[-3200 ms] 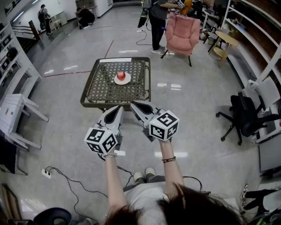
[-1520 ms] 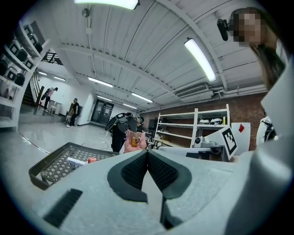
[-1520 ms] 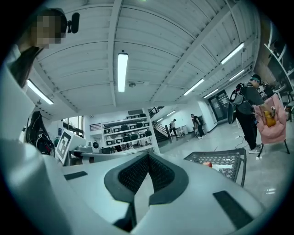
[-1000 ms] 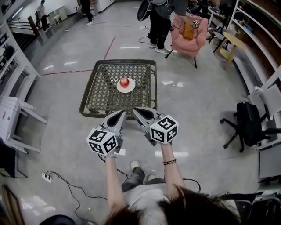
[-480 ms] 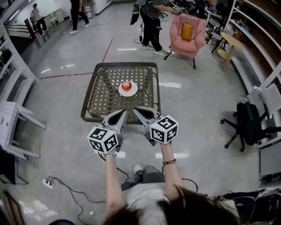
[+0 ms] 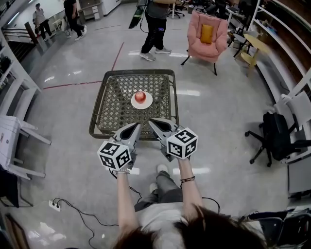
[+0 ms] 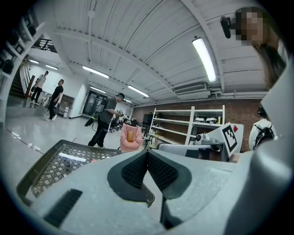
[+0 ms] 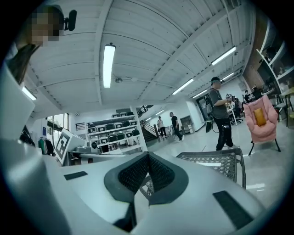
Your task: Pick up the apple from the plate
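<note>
The person's shoe [image 6: 162, 168] shows on the floor just below the hands, a step ahead of where it was a second ago. The left gripper [image 6: 135, 127] and the right gripper [image 6: 154, 122] are held out side by side and point at the table [image 6: 116, 109]. They sit in the same spot in the head view as before. Both are closed with nothing in them. In each gripper's own view the two dark pads [image 7: 135, 170] [image 8: 133, 174] press flat together.

The table looks closer than it did three seconds back. In the head view its near edge now lies behind the gripper tips. The red apple [image 6: 140, 97] sits on the white plate [image 6: 148, 102] near the middle of the table, just as it did earlier. It is well apart from both grippers.

Farther off, a person in dark clothes [image 6: 154, 24] has walked left, away from the pink chair [image 6: 207, 46]. Now the chair's yellow cushion [image 6: 207, 34] shows in full. Two more people [image 6: 73, 14] walk at the far left.
</note>
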